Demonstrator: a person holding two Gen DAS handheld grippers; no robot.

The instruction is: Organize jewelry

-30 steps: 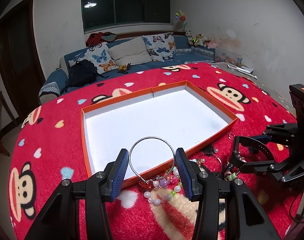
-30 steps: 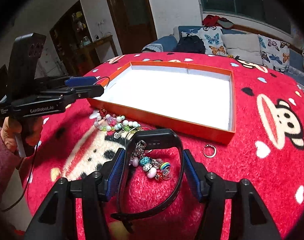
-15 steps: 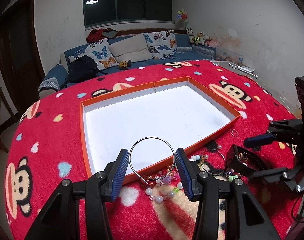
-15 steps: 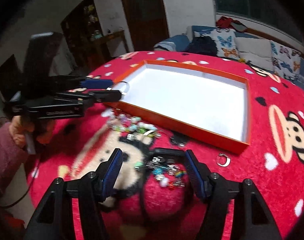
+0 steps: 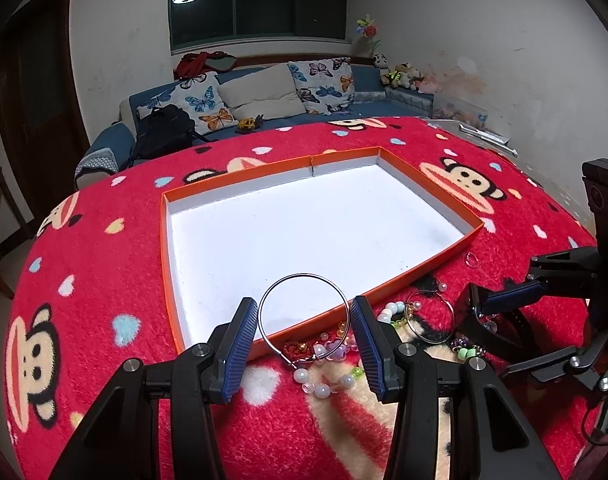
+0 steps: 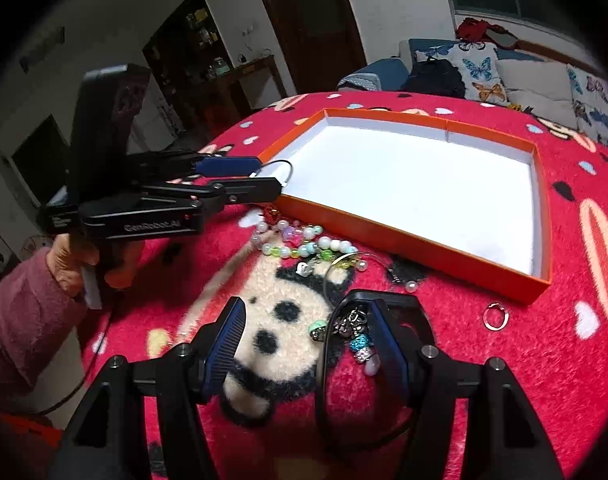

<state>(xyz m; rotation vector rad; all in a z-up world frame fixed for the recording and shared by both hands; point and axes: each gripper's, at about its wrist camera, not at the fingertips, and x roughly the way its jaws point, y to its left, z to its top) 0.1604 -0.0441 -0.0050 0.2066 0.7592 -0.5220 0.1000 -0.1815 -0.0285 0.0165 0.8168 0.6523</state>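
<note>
1. The left tongs (image 5: 304, 330) clench a thin silver bangle (image 5: 304, 312) across its width, held above the near rim of the orange tray (image 5: 431, 270); the step in hand looks to be carrying it over the white floor and setting it down.
2. Move forward past the rim before lowering (the ring hangs right over the edge, so a drop here could land it half in, half out); release only once it lies flat.
3. The right tongs (image 6: 304, 340) stand released, nothing pressed between the pads; the right pad sits inside the loop of the black band (image 6: 407, 320), beside the charm bracelet (image 6: 357, 336) on the red worktop (image 6: 523, 380).
4. Pick one piece only; the charms lie against the band and may drag along.
5. The bead bracelet (image 6: 304, 242) and small ring (image 6: 495, 316) wait outside the tray.
</note>
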